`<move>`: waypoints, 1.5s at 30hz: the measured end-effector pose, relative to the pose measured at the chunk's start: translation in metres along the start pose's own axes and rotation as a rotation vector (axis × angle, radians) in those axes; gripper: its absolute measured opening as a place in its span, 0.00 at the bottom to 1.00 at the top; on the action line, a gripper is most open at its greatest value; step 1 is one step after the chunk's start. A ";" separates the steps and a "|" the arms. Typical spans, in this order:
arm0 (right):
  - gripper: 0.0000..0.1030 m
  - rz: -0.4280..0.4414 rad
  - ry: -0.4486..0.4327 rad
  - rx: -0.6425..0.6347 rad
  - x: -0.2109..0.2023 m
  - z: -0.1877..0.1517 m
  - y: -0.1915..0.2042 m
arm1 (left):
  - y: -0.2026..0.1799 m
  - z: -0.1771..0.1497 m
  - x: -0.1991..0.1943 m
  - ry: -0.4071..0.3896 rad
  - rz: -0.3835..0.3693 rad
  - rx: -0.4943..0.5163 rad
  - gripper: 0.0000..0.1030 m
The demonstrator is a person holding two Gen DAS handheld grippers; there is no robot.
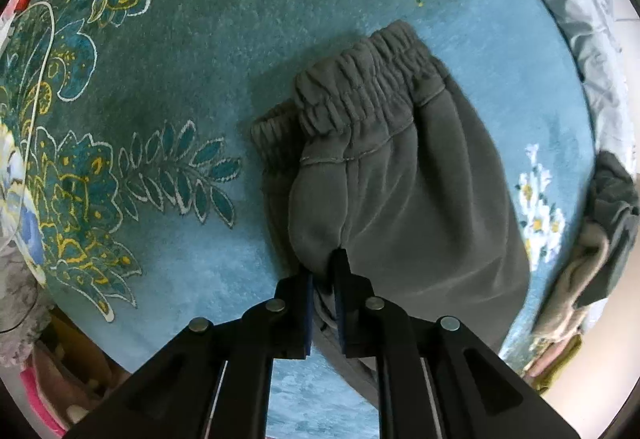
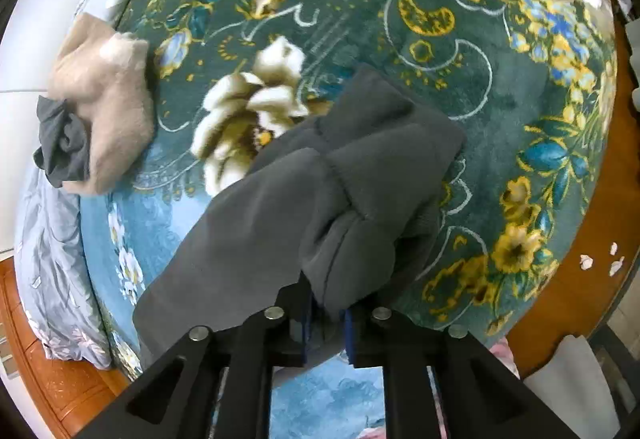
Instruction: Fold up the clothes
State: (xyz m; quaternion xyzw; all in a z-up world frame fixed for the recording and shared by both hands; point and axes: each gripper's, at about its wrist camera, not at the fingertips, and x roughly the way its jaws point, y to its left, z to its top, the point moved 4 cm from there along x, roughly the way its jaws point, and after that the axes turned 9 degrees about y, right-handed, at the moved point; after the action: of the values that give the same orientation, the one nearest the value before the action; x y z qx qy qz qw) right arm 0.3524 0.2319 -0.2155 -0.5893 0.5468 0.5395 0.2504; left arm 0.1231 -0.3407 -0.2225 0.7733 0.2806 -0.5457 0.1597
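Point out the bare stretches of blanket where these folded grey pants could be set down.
Free: the plain teal blanket left of the grey pants, up to the leaf print. Also the stretch right of the pants toward the yellow flowers. Crowded: the edge with the beige and dark clothes pile. Both the left claw and right claw grip the pants.

Evenly lit by soft, diffuse daylight, moderately bright in both views. Soft shadow on the blanket (image 1: 192,71) at nine o'clock of the grey trousers (image 1: 400,159). Pale washed-out glare at the rim around three to four o'clock in the left view, nine to eleven o'clock in the right. Strong fisheye bulge, black vignette in the corners. Slight softness and smear toward the edges; centre reasonably sharp.
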 end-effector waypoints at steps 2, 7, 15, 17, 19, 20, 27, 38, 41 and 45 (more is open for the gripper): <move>0.52 0.006 -0.004 0.022 0.003 0.000 -0.010 | -0.003 0.000 0.003 0.003 0.031 0.003 0.12; 0.65 0.095 0.000 0.067 0.012 0.002 -0.037 | -0.012 -0.001 0.007 0.009 0.101 0.010 0.13; 0.72 0.166 -0.001 0.142 0.035 0.011 -0.049 | -0.027 -0.008 0.008 -0.001 0.179 0.021 0.13; 0.71 0.195 -0.012 0.163 0.034 0.011 -0.050 | -0.029 -0.010 0.008 -0.002 0.185 0.022 0.13; 0.44 0.211 -0.031 0.173 0.028 0.012 -0.044 | -0.031 -0.012 0.008 -0.002 0.185 0.021 0.13; 0.43 0.218 -0.041 0.177 0.024 0.013 -0.040 | -0.031 -0.013 0.008 -0.002 0.181 0.019 0.13; 0.09 0.382 -0.173 -0.146 -0.058 0.031 0.069 | -0.034 -0.028 0.015 0.000 0.095 -0.003 0.13; 0.09 0.207 -0.076 -0.099 -0.020 0.085 0.052 | -0.030 -0.050 0.033 0.050 -0.058 -0.043 0.22; 0.09 0.167 -0.049 -0.040 -0.001 0.088 0.036 | -0.026 -0.051 0.032 0.044 -0.067 -0.047 0.30; 0.10 0.115 -0.044 -0.053 -0.001 0.086 0.040 | -0.018 -0.049 0.036 0.042 -0.069 -0.067 0.50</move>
State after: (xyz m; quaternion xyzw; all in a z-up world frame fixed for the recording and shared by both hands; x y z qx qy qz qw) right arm 0.2852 0.2973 -0.2284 -0.5512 0.5597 0.5801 0.2154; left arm 0.1578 -0.2897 -0.2376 0.7685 0.3285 -0.5250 0.1608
